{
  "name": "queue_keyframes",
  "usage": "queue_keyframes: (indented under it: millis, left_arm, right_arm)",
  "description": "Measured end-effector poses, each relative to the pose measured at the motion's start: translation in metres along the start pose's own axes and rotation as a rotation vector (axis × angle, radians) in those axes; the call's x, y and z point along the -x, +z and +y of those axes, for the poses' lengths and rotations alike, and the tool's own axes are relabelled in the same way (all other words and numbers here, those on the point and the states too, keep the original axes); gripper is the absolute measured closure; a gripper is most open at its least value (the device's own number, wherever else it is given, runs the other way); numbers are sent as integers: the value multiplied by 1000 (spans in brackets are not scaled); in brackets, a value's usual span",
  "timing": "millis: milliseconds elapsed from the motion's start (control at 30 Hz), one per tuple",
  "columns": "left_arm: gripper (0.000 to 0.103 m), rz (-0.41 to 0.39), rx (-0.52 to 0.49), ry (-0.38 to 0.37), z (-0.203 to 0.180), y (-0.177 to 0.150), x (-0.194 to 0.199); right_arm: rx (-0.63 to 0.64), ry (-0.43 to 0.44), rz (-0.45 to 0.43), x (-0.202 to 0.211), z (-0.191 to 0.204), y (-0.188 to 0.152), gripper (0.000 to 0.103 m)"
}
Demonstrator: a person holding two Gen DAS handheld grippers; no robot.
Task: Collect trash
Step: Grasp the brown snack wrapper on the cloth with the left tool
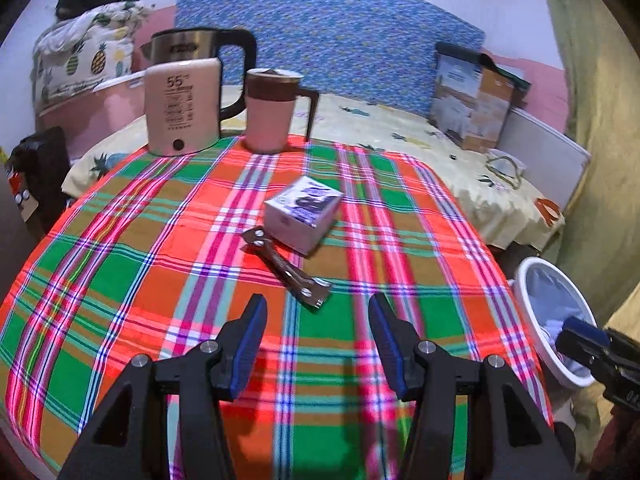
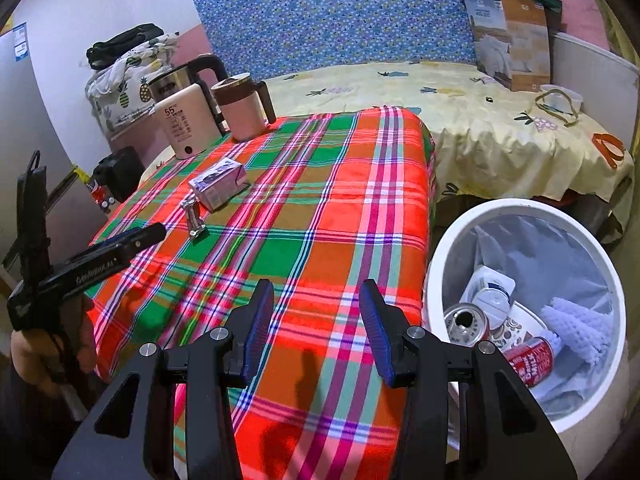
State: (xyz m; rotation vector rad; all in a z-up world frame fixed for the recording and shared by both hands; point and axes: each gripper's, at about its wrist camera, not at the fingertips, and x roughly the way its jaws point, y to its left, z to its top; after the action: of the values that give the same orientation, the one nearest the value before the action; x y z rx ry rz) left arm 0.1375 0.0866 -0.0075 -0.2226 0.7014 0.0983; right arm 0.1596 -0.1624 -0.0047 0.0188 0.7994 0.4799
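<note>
A small white and purple carton (image 1: pixel 304 212) (image 2: pixel 218 188) lies on the plaid tablecloth (image 1: pixel 160 280) (image 2: pixel 320 220). A brown snack wrapper (image 1: pixel 288 270) (image 2: pixel 194 218) lies just in front of it. My left gripper (image 1: pixel 316 304) hovers open over the cloth a little short of the wrapper, nothing between its fingers; it also shows at the left of the right wrist view (image 2: pixel 156 234). My right gripper (image 2: pixel 316 292) stands open and empty over the table's near right part, beside the white trash bin (image 2: pixel 440 248) (image 1: pixel 520 280). The bin holds cans, a carton and crumpled paper.
A pink kettle base (image 1: pixel 182 106) (image 2: pixel 186 124), a steel kettle (image 1: pixel 188 46) and a pink mug (image 1: pixel 272 108) (image 2: pixel 242 110) stand at the table's far edge. Behind lies a bed with a yellow sheet (image 2: pixel 440 96) and a cardboard box (image 2: pixel 516 36).
</note>
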Motion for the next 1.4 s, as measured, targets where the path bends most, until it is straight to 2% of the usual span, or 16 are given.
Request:
queue_keyframes:
  millis: [567, 633, 700, 733, 900, 1200, 1300, 1400]
  left_arm:
    - [49, 125, 96, 97, 8, 18, -77]
    - [56, 125, 92, 110, 9, 18, -78]
    - [73, 127, 91, 132, 13, 18, -77]
    - [77, 128, 92, 134, 16, 18, -77]
    - [91, 115, 101, 87, 32, 14, -65]
    - [93, 73, 63, 57, 49, 21, -54]
    - [93, 93, 32, 55, 53, 31, -68]
    - [93, 116, -7, 18, 50, 38, -79]
  right_arm:
    - [-20, 7, 31, -25, -11, 9, 56]
    - [-20, 8, 34, -27, -11, 10, 56]
    - [-19, 11, 34, -27, -9, 11, 56]
    - [-17, 13, 34, -28, -9, 12, 56]
    - [-1, 22, 34, -28, 1, 14, 56]
    - [24, 40, 42, -32, 18, 16, 56]
    - [22, 39, 42, -33, 19, 17, 56]
    - [14, 32, 41, -33, 17, 17, 56]
